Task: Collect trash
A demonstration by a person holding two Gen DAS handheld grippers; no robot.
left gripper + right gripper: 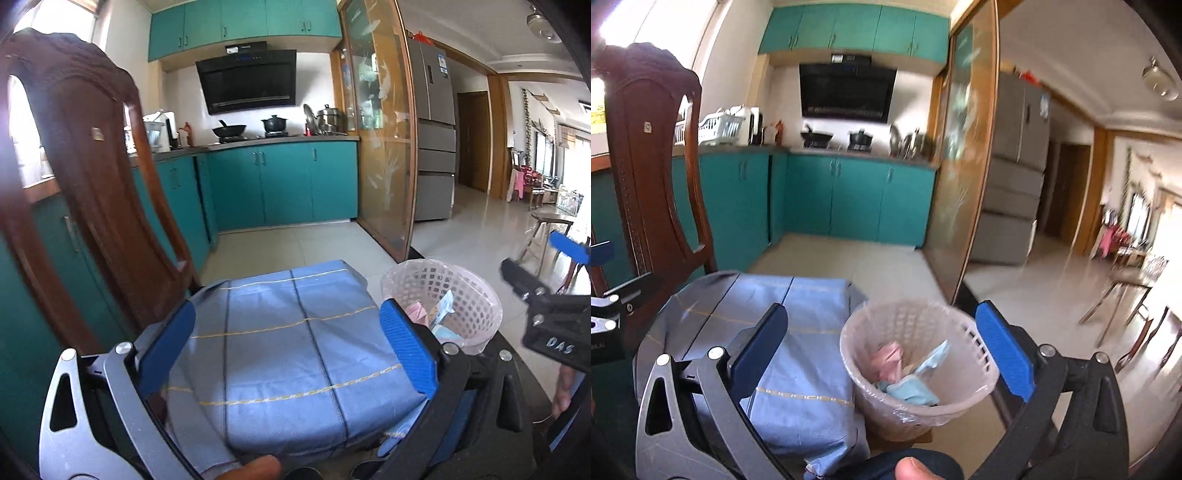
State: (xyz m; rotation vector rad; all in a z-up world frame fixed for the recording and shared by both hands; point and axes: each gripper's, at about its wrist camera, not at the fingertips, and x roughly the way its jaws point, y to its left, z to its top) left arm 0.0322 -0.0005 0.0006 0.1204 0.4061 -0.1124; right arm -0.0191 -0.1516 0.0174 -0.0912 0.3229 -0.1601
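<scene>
Your left tongs point(293, 345) stand wide, with nothing between the 2 blue pads, over the blue cloth point(295, 354) that covers a low surface (what lies under the cloth is hidden). Your right tongs point(882, 354) are spread wide too, empty, hovering above the wastebasket point(960, 400). That pink lattice wastebasket, lined with a clear plastic bag, sits just beside the right edge of the blue cloth. The trash is inside it: a crumpled pink wrapper point(888, 360) on the left and pale blue packets point(916, 391) toward the near wall. From the left wrist view the wastebasket point(476, 306) shows beyond the right pad, and your right tongs point(532, 273) come in from the right edge. A carved wooden chair point(92, 184) stands just left of the cloth, in front of teal kitchen cabinets point(280, 181).
</scene>
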